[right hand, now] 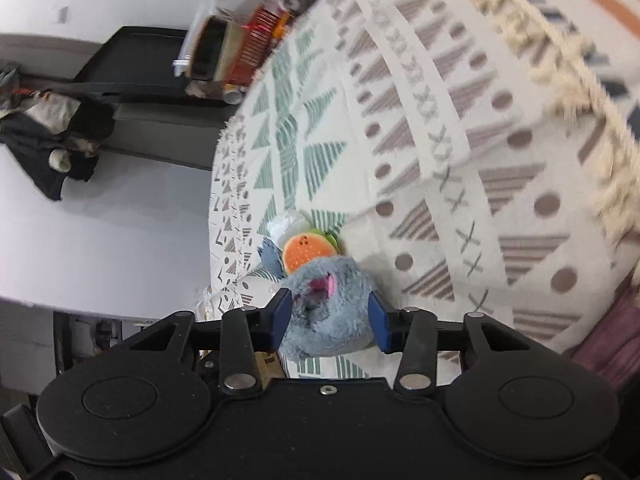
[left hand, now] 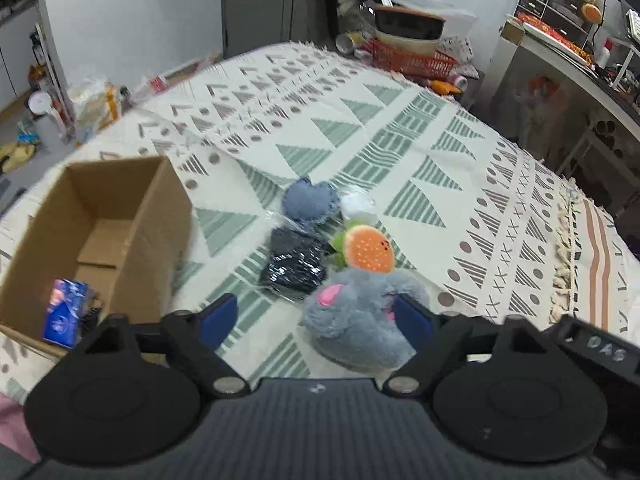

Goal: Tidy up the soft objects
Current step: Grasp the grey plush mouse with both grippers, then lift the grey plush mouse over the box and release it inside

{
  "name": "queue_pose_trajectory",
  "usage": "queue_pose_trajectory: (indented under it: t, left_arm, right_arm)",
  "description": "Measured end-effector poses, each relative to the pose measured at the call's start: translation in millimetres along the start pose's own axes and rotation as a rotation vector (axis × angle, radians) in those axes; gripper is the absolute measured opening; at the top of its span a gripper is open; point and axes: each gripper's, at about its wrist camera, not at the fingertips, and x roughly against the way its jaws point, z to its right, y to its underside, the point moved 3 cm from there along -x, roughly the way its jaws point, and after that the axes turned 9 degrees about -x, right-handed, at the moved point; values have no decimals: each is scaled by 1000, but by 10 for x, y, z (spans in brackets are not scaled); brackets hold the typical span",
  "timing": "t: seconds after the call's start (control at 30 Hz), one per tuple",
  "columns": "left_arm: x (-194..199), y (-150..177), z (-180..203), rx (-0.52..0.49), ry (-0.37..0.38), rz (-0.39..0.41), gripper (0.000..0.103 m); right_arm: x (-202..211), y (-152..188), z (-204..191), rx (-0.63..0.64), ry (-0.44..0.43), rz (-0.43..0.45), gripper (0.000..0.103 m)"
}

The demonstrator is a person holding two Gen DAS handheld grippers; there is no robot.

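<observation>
Patterned cloth covers the table, green and brown triangles with a tassel fringe at the right edge.

Grey plush toy with pink ears lies on the cloth at the near centre. In the right wrist view the same plush sits squarely between the two blue pads of the right gripper, and both pads press into the fur, so the right tool is clamped on the plush.

In the left wrist view the left gripper has its jaws apart. The plush lies toward its right side, with the right blue pad touching the fur and the left pad clear over bare cloth, so nothing is gripped there.

Just beyond the plush is an orange round toy with a green rim, touching or overlapping it. Left of that lies a black bagged item in clear wrap. Farther back are a blue heart cushion and a white soft piece, side by side.

Open cardboard box stands at the left of the cloth, upright. A blue printed pack stands in its near corner.

Far end of the table holds a red basket with stacked bowls on it. The right wrist view is rolled sideways and blurred.
</observation>
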Motion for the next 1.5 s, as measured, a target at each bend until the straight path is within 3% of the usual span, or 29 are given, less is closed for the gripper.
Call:
queue_pose_trajectory:
  t: [0.07,0.13,0.3,0.67,0.7,0.77,0.97,1.13,1.2,1.3,1.5]
  left_arm:
    - [-83,5,-9,18,15,-16,70]
    - [-151,7,-9,23,27,-27,68]
    - [-368,18,30,-11,24,-60,67]
    - [-743,31,-20,17,49,-96,67]
    - [-762,29,-26,26,51,-96,65]
    - [-777,29,-34,41,79,-89,51]
    - [-736,15,-65,55,117,-86,41]
    - [-633,48,-142,84,155,-90,38]
    - [-570,64,-158,94,164,-86,38]
    - [-449,54,-167,83,157,-64,38]
    - [-141,-14,-273,92,168,-3,38]
  right_arm:
    - [-57,3,43,-30,14,-3,39]
    - [-84,-3,61,-44,28,14,39]
    - [-225,-9,112,-86,52,26,39]
    - [-528,-34,172,-123,97,-13,39]
    - [-546,-37,168,-123,99,-14,39]
    - [-584,-36,121,-112,89,-18,39]
    - [-690,12,58,-73,85,-52,39]
    - [-690,68,34,-50,77,-54,39]
    - [-678,96,6,-27,62,-65,30]
    - [-601,138,-60,16,31,-63,24]
    - [-389,285,-278,124,-47,-42,21]
